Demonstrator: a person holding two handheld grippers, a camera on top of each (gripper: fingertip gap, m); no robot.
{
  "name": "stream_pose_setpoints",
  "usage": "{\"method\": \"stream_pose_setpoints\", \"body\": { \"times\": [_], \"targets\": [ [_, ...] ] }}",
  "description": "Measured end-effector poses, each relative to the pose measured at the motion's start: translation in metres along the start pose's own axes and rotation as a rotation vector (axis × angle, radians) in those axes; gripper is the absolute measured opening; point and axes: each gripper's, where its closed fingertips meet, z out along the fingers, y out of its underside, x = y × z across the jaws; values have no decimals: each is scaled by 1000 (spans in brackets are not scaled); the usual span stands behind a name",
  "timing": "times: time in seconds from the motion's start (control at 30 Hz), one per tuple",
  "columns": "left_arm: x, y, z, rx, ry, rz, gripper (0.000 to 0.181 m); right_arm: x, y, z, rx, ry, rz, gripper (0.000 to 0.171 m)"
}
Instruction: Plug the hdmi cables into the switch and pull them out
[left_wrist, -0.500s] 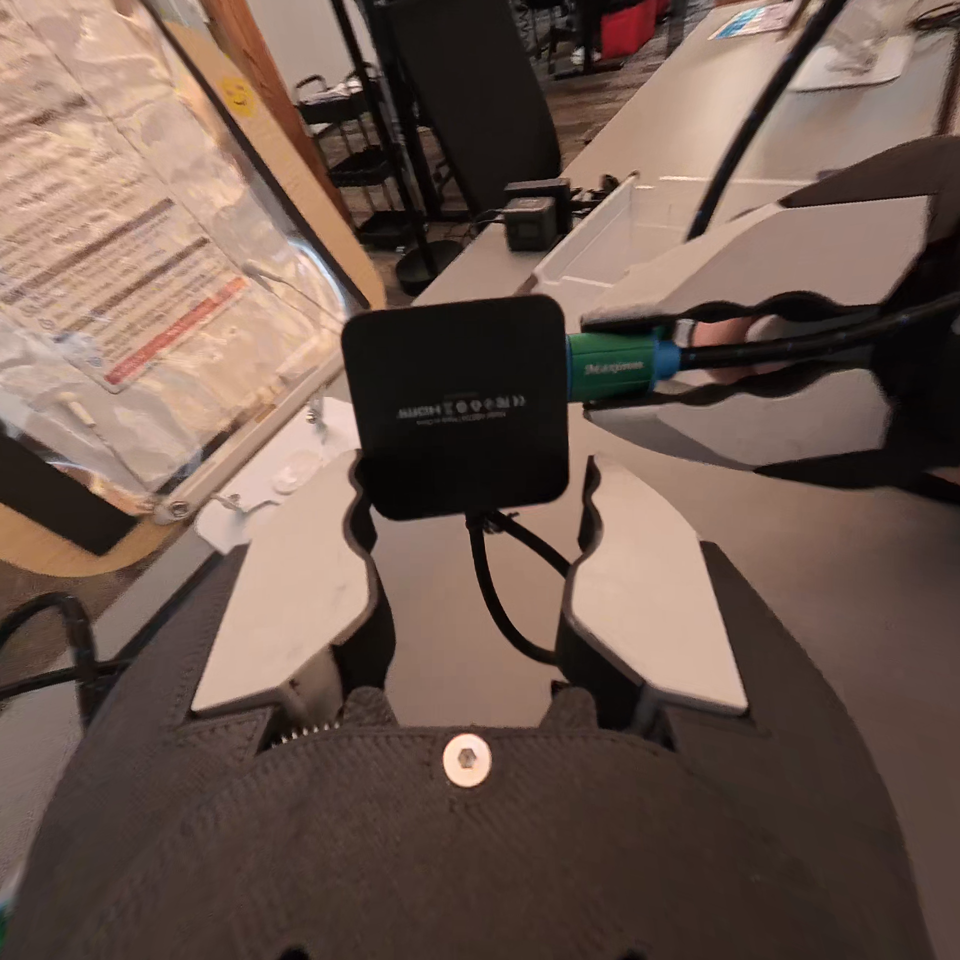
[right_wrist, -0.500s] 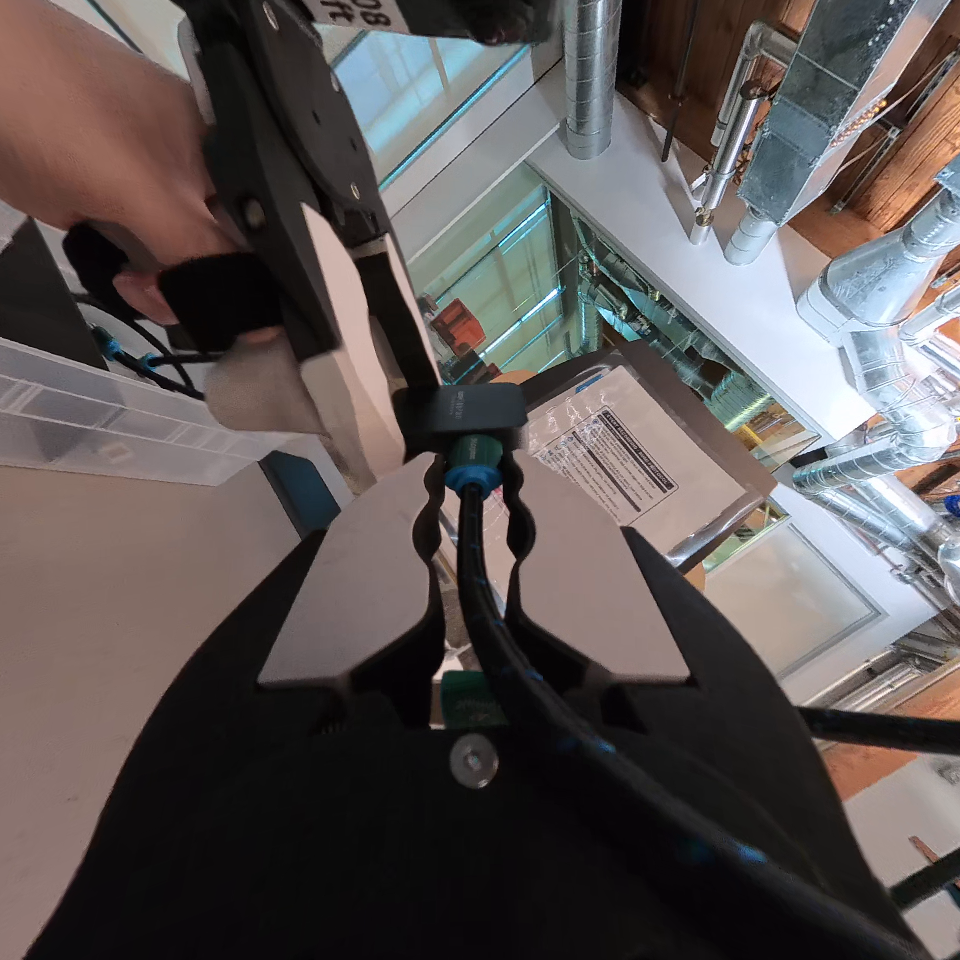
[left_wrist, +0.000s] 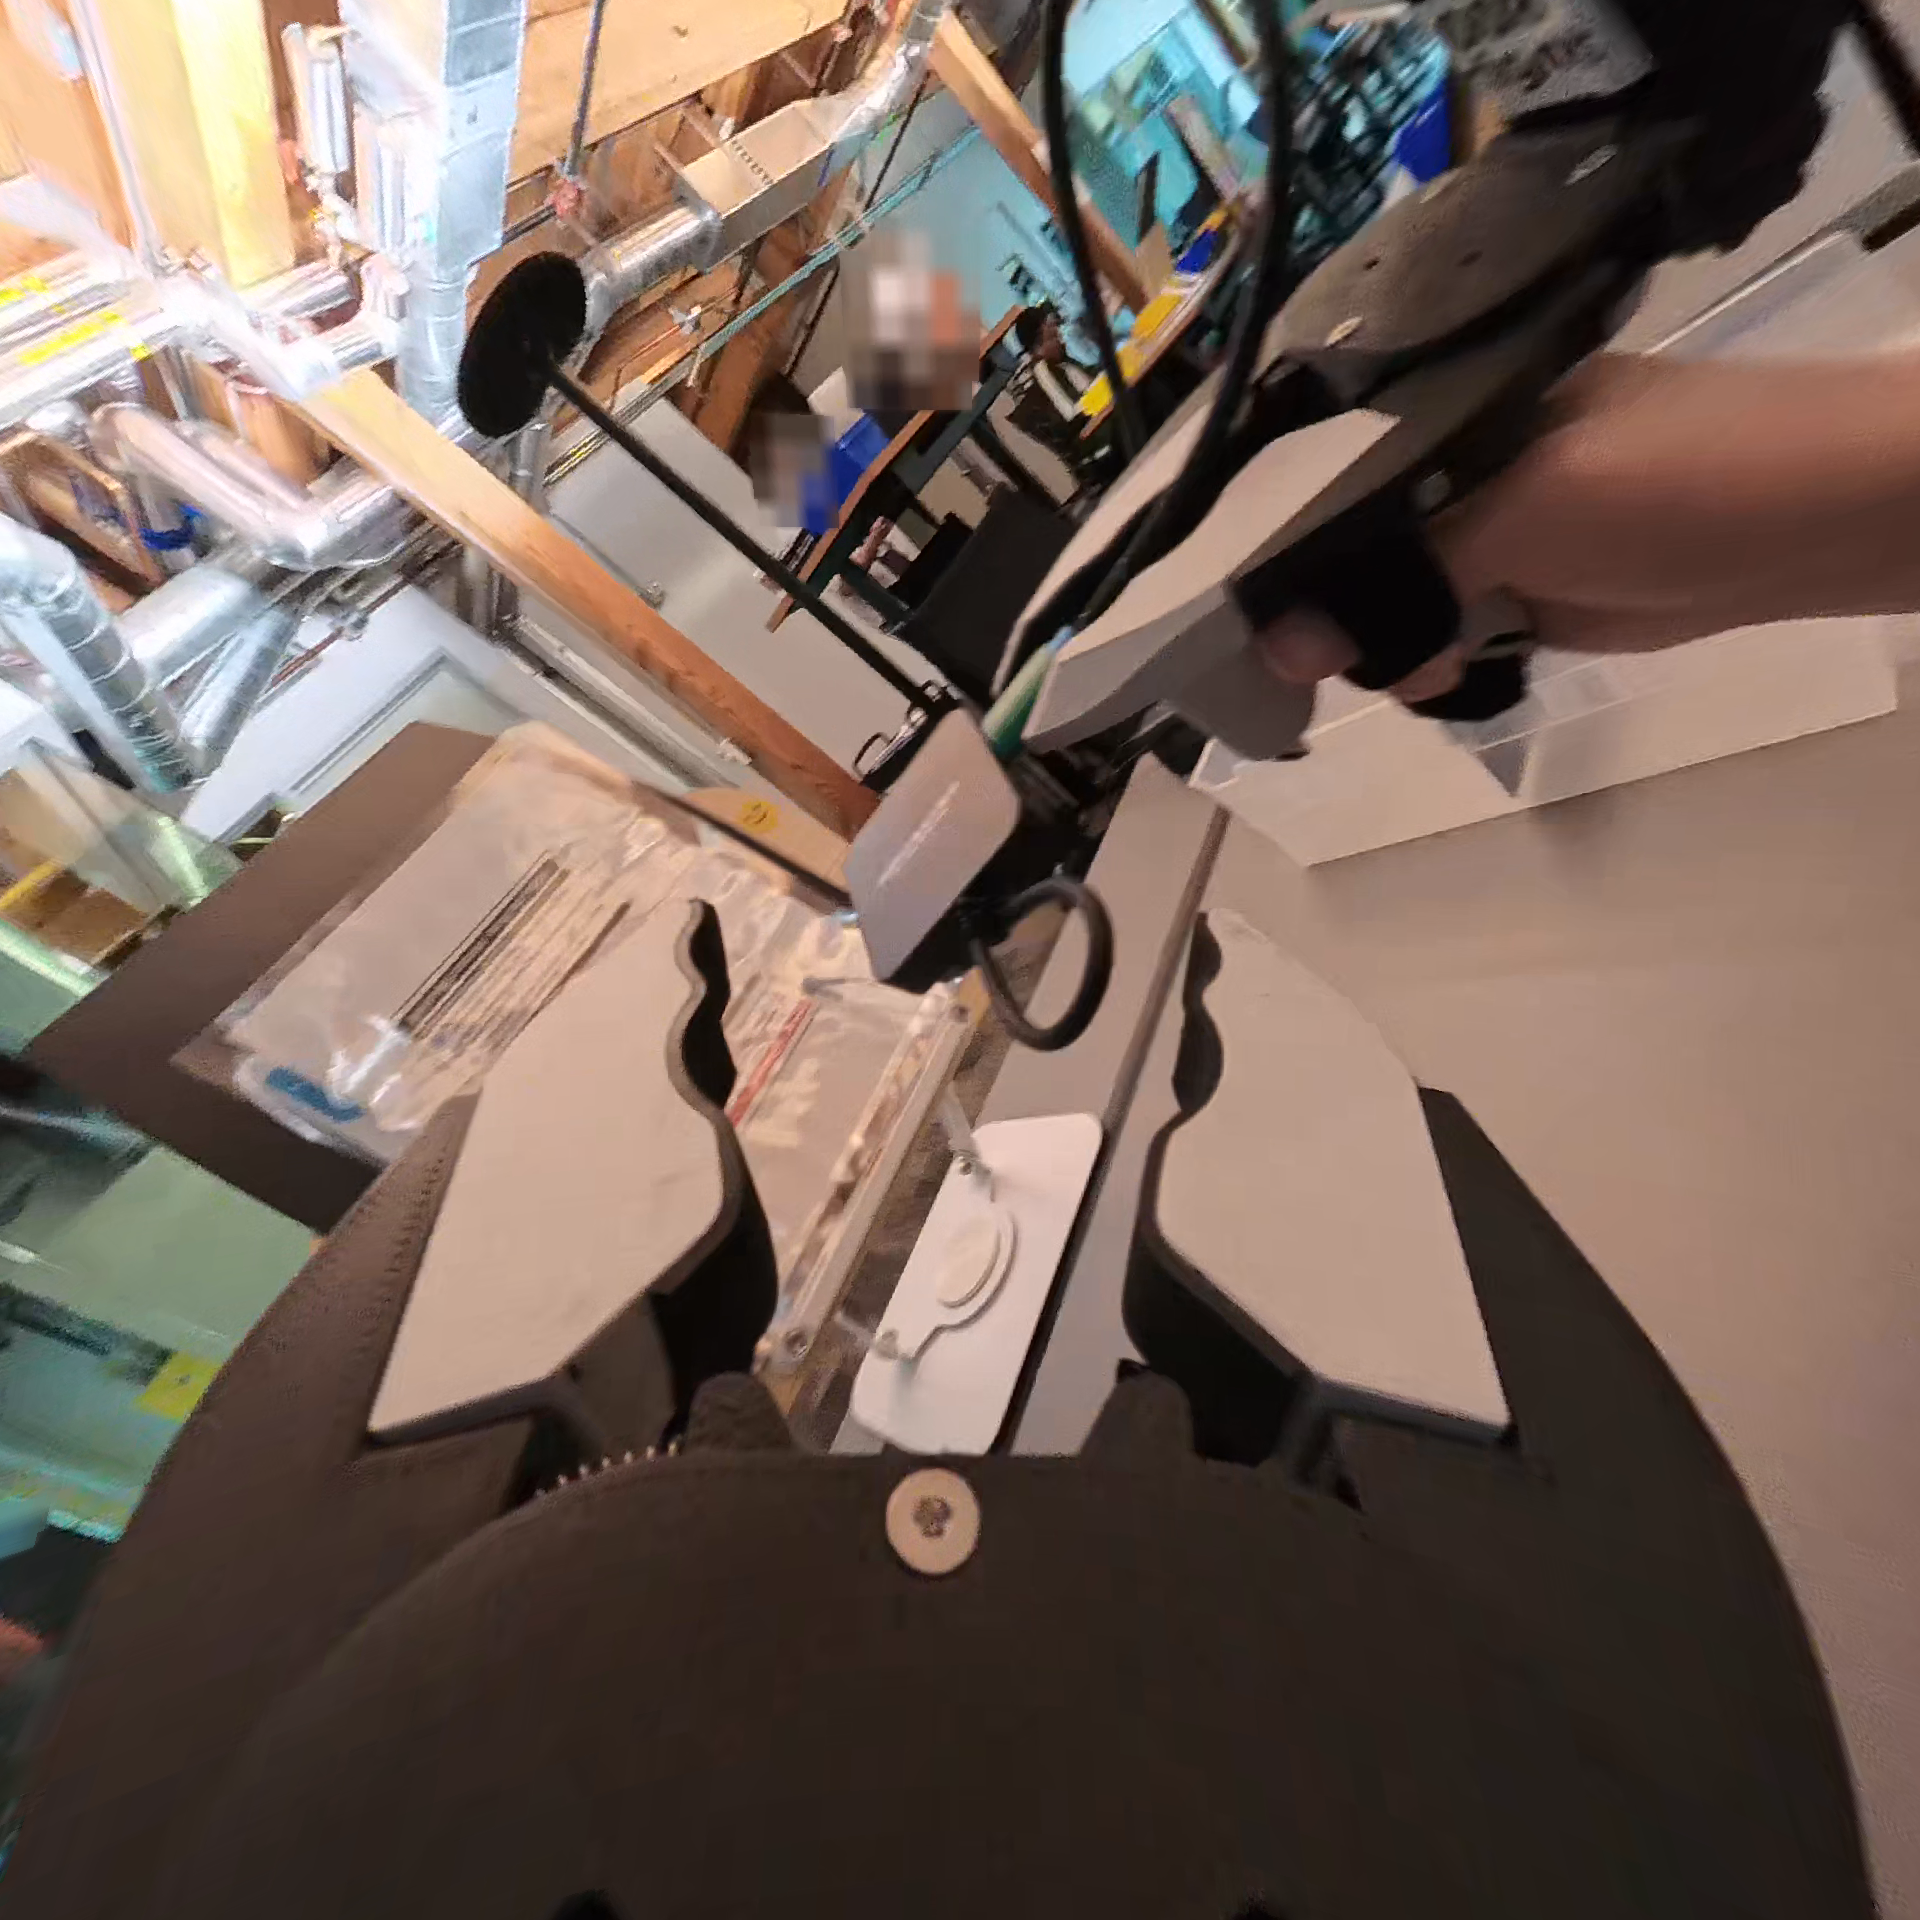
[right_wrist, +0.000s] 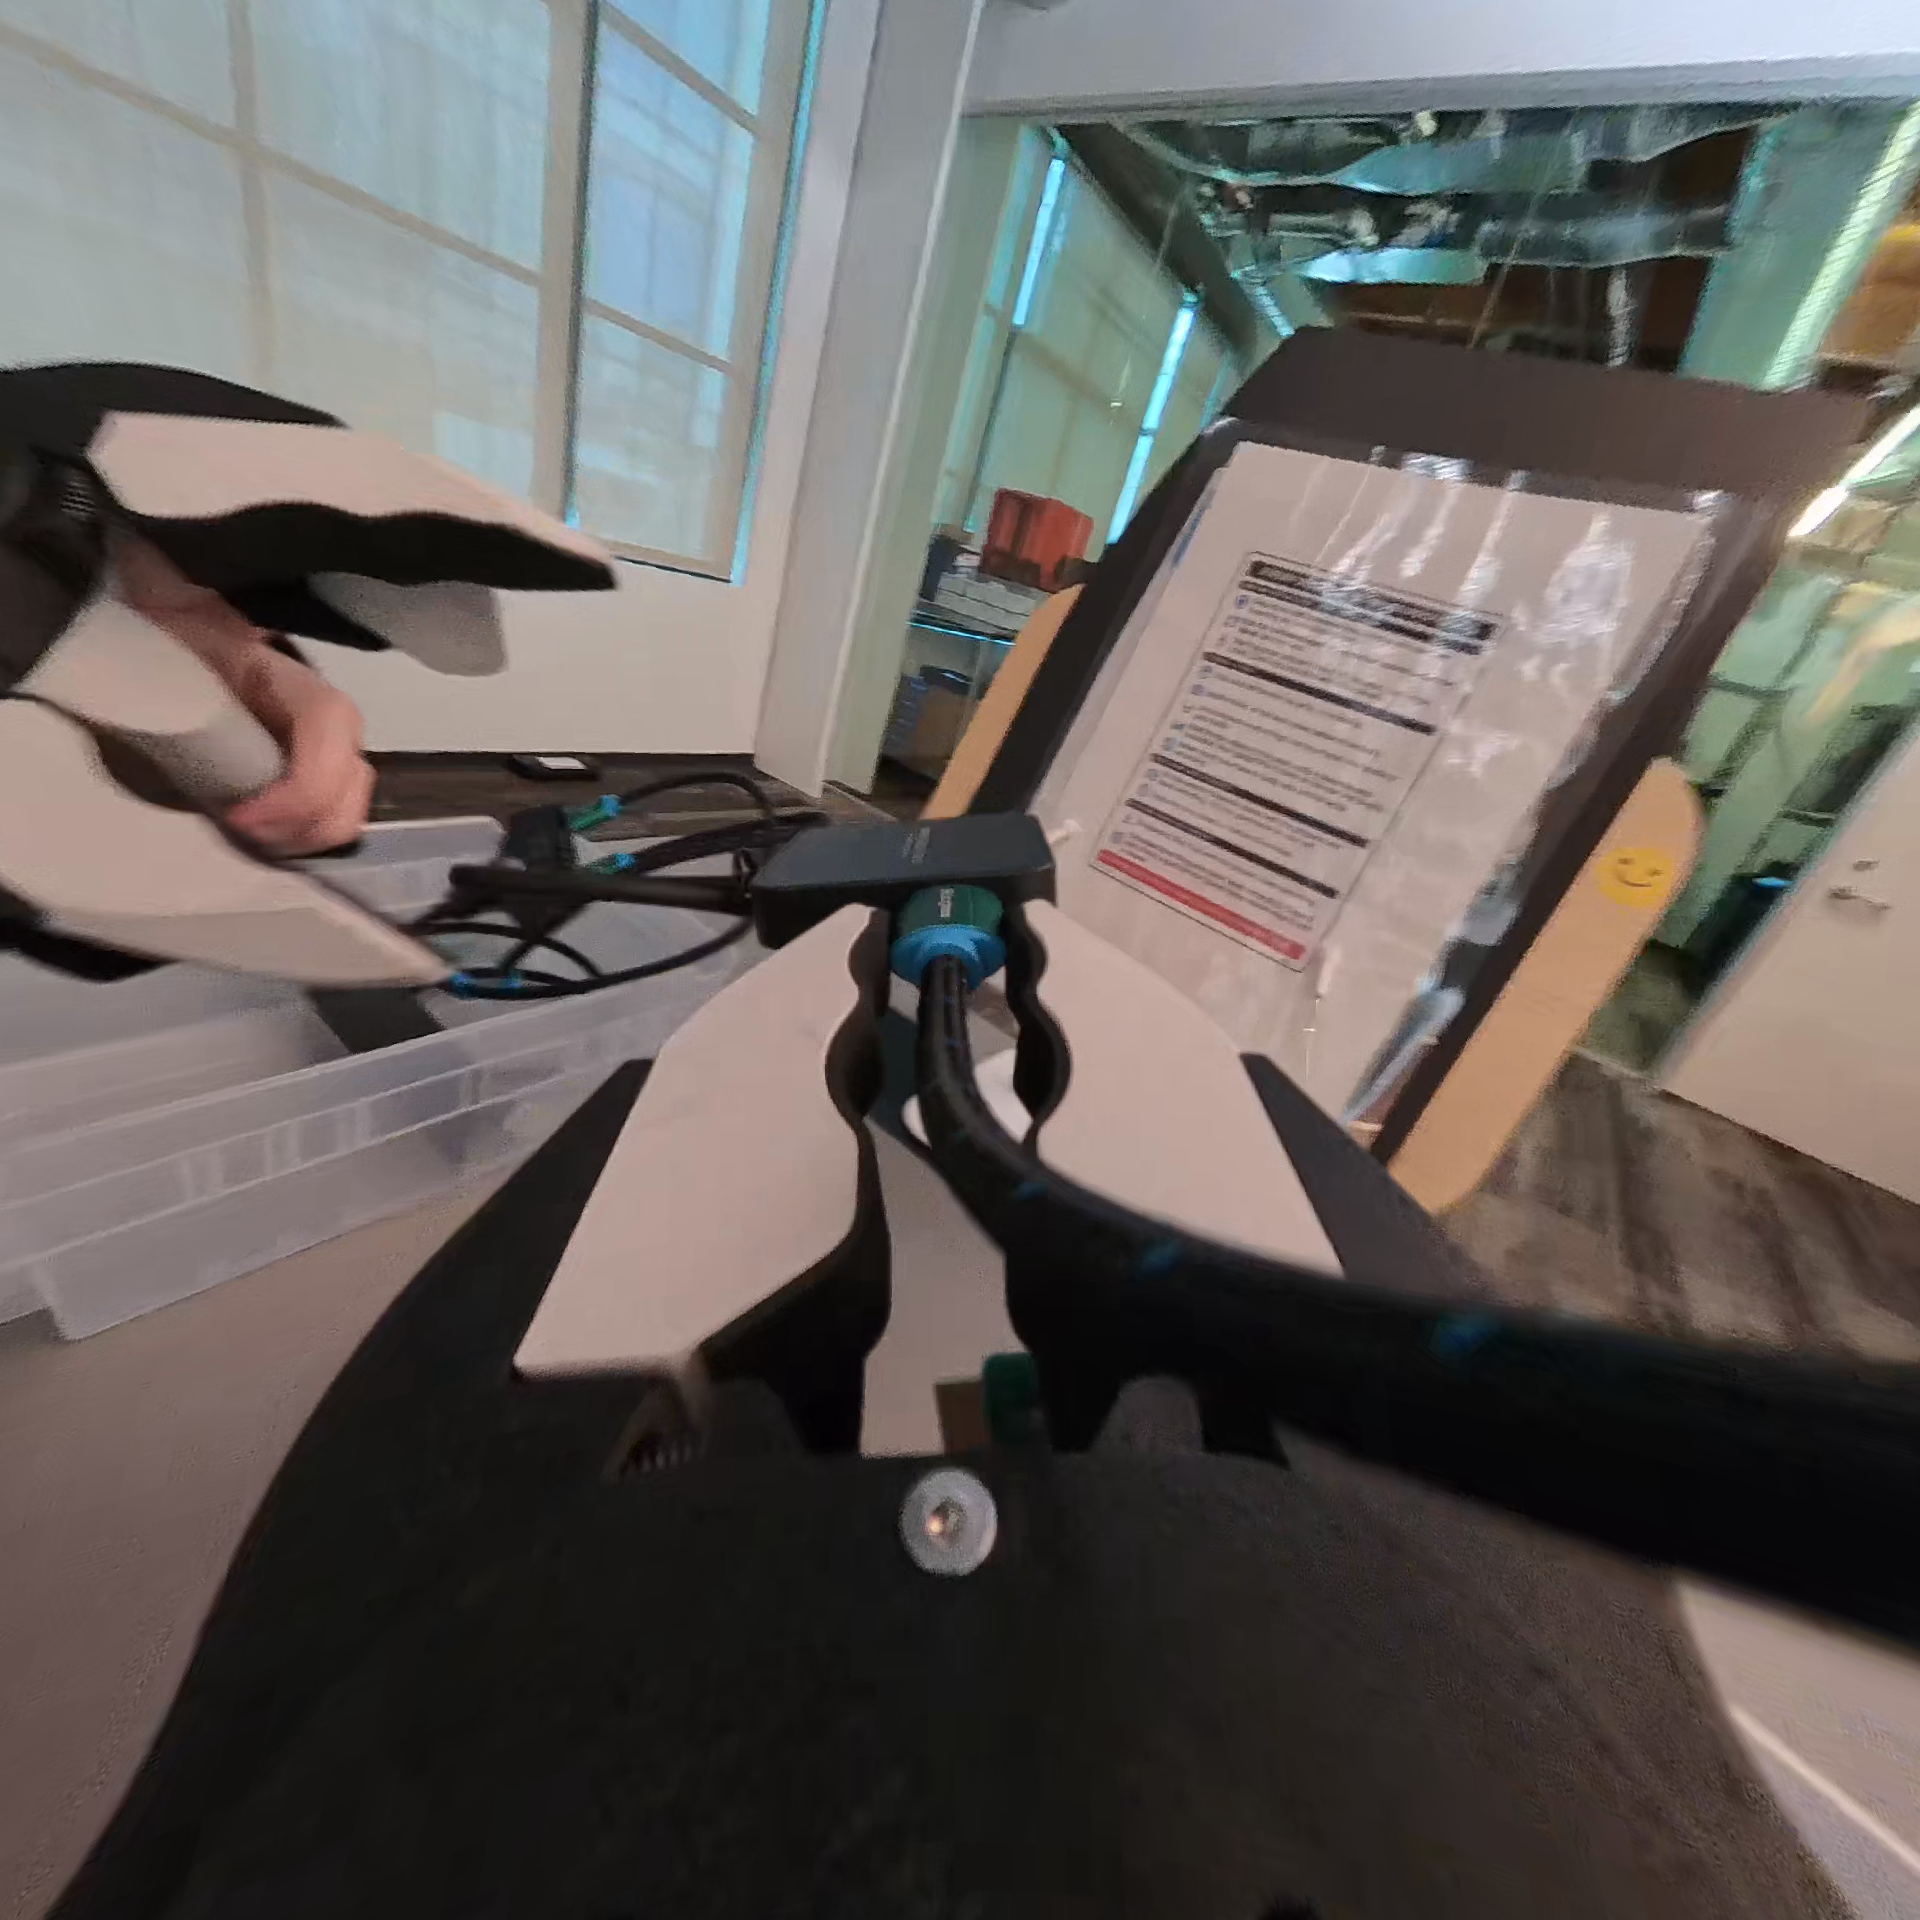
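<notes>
Flat black switch (right_wrist: 902, 868) (green plug (right_wrist: 943, 909) seated)

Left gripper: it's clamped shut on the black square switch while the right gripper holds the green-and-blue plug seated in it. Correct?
Not quite. The left gripper is open and clear of the black square switch, as the left wrist view shows. The rest holds: the right gripper grips the green-and-blue plug, which sits in the switch.

Black switch (right_wrist: 902, 871), green plug (right_wrist: 940, 906) with blue collar, black blue-flecked cable (right_wrist: 1351, 1320), clear bin (right_wrist: 208, 1132)
</notes>
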Motion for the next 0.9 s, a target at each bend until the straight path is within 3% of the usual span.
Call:
{"method": "stream_pose_setpoints", "body": {
  "times": [0.13,0.27,0.4,0.53,0.7,0.9],
  "targets": [
    [9,-5,8,19,17,-7,90,19,1,-6,-10,65,2,22],
    [1,29,21,-120,-109,139,96,0,-7,-6,15,-102,149,21],
    [-5,24,19,-65,-204,236,79,-27,-8,-3,-14,-241,231,21],
    [-1,25,20,-93,-244,361,62,-43,1,2,-70,-269,209,21],
    [7,25,22,-98,-278,533,24,-57,9,7,-101,-287,180,21],
    [11,37,30,-173,-282,567,15,-55,16,10,-108,-248,125,22]
  ]
}}
